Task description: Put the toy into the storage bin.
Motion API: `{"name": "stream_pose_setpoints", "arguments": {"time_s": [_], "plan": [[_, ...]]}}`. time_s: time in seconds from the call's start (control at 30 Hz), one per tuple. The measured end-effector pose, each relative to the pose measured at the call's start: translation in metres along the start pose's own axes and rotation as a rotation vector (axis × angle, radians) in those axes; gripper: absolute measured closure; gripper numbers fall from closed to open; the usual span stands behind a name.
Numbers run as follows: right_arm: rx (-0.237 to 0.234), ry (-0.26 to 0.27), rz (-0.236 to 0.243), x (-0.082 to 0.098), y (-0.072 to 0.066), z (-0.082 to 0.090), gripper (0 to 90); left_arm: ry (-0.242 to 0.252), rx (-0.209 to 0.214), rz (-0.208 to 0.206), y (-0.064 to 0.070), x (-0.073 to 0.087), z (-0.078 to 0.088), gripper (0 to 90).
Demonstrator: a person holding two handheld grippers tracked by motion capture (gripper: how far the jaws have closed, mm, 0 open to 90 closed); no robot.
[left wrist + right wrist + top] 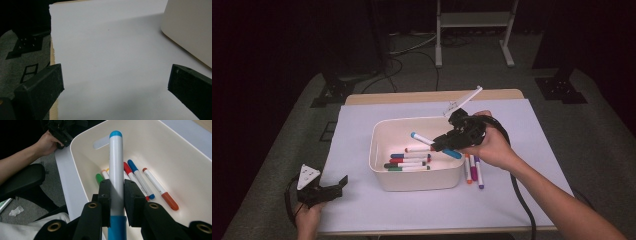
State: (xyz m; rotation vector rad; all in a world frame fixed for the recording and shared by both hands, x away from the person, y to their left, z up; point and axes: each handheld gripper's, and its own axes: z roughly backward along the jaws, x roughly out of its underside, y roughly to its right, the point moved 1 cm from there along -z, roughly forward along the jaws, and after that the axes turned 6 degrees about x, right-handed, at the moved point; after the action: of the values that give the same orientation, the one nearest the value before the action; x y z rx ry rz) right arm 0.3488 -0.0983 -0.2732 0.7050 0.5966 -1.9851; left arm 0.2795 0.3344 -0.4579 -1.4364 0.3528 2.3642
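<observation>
Blue-capped marker (116, 167) sits clamped between the right gripper's (116, 192) jaws, held over the white bin (382, 172) (near its right rim); left gripper (115, 82) gapes wide.

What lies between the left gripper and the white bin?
Only bare white table cover, seen in the high view, separates the left gripper from the white bin.

3 markers (473, 170) beside bin, white table cover (362, 125)

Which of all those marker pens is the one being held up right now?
The light-blue-capped marker. The right hand-held gripper clamps its white barrel above the white bin; the others lie loose in the bin or on the table.
</observation>
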Motion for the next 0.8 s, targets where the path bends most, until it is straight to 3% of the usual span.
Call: {"name": "stream_pose_setpoints", "arguments": {"time_s": [0.8], "plan": [[-0.042, -0.085, 0.077, -0.01, -0.001, -0.06, 75.8, 0.003, 0.006, 0.0, -0.001, 0.0, 0.0, 0.0]]}}
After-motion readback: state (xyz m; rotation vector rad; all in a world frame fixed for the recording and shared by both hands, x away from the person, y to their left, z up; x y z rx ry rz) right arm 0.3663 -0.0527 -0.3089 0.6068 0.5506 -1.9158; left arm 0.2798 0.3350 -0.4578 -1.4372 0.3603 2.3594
